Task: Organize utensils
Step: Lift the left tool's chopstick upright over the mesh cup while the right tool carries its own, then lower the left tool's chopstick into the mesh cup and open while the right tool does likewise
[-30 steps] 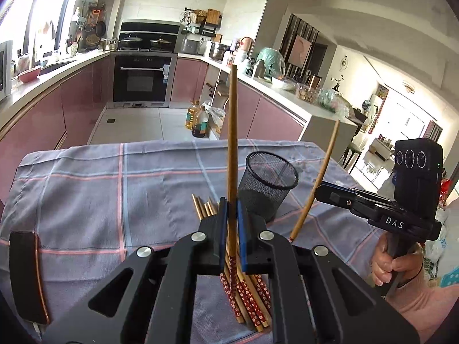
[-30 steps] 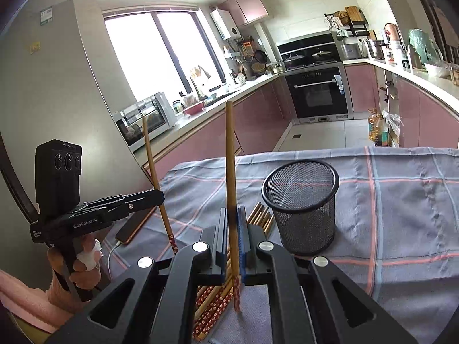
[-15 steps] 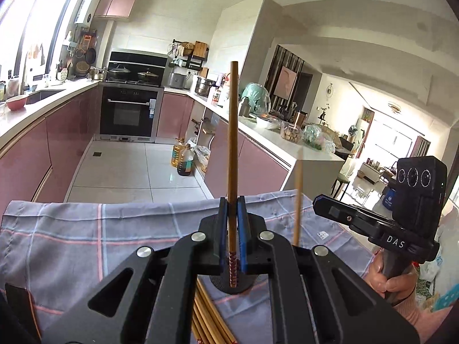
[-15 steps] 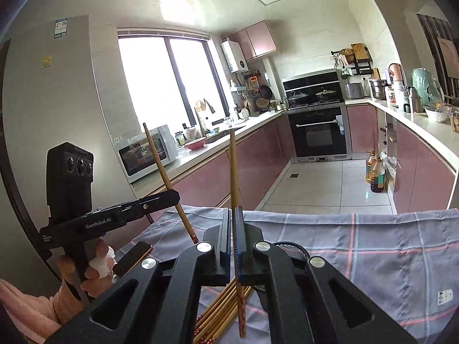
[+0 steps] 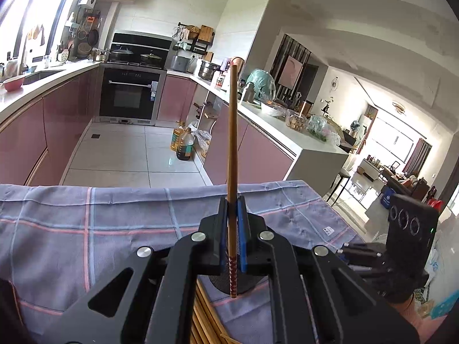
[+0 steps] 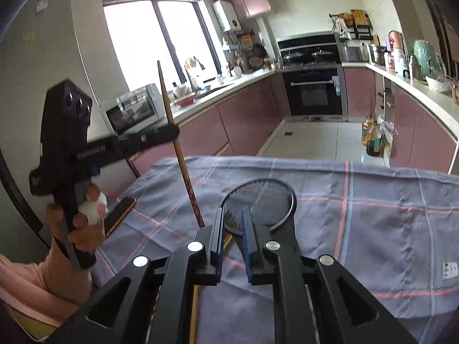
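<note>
My left gripper (image 5: 231, 200) is shut on a wooden chopstick (image 5: 231, 143) with a red patterned end, held upright above the black mesh cup (image 5: 238, 282). The right wrist view shows that gripper (image 6: 175, 134) with its chopstick (image 6: 179, 152) slanting over the cloth left of the cup. My right gripper (image 6: 232, 215) is open and empty, its jaws just above the mesh cup (image 6: 259, 200). Loose chopsticks (image 5: 206, 321) lie on the checked cloth under the grippers, also in the right wrist view (image 6: 226, 242).
The table is covered by a grey-blue checked cloth (image 6: 373, 215). A dark phone-like slab (image 6: 119, 213) lies near its left edge. The kitchen counters, the oven (image 5: 129, 94) and oil bottles (image 5: 182, 143) on the floor stand beyond the table.
My right gripper has opened and its chopstick is gone from the jaws. Both grippers have moved over the mesh cup; my left still holds its chopstick.
</note>
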A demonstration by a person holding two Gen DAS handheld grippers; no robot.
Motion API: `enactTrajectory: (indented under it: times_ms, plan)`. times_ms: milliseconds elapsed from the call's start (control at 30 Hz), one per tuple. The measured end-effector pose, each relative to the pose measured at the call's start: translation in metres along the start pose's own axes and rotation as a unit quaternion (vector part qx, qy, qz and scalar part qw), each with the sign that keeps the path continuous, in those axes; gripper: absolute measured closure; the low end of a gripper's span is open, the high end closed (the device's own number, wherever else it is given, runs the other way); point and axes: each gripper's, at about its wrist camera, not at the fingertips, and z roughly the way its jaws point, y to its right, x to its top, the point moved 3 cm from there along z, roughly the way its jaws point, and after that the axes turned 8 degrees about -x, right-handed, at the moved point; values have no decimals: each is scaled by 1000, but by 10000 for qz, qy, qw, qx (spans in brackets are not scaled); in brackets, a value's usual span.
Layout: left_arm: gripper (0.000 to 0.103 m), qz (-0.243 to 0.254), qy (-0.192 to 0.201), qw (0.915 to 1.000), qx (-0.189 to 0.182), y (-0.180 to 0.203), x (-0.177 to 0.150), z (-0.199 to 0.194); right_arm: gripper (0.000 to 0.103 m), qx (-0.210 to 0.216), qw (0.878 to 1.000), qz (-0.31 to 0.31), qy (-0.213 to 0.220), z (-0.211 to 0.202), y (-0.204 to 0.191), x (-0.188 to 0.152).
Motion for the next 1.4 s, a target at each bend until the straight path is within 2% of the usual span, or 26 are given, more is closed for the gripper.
enactTrajectory:
  times_ms: [100,200,300,367,433,500,533,700,933,1167,1400]
  plan:
    - [96,-49,9,10000,34,-7,-4,-6,79,121,9966,-380,-716,25,-21,-33]
    - [96,-68,-8,10000,69,-11,-7,-11,77,198,9882,-835,-1272,43,-48,-61]
    - [96,-63,-19,9999,95,-15,-11,-12,75,184,9809,-1091,-1599,56,-64,-80]
    - [96,-54,-23,9999,114,-15,-11,-14,74,53,9798,-1269,-1548,57,-71,-84]
    - [96,-52,-28,9999,124,-16,-12,-14,77,-42,9801,-1273,-1524,59,-71,-84]
    - [96,-44,-27,9999,119,-15,-11,-15,95,-136,9817,-1169,-1496,59,-66,-85]
    - [96,-37,-22,9999,119,-15,-11,-16,95,-122,9826,-1108,-1488,58,-63,-85]
    - [96,34,-31,9999,106,-10,-9,-13,98,-97,9911,-758,-1091,39,-46,-71]
    - [96,120,42,9999,-16,-1,-2,-11,98,-35,9998,-123,139,-10,-19,-19]
    - [96,276,258,9991,-167,14,18,-9,98,62,9920,205,1248,-51,3,42]
    - [96,385,409,9983,-178,25,42,1,98,102,9832,193,1812,-73,16,93]
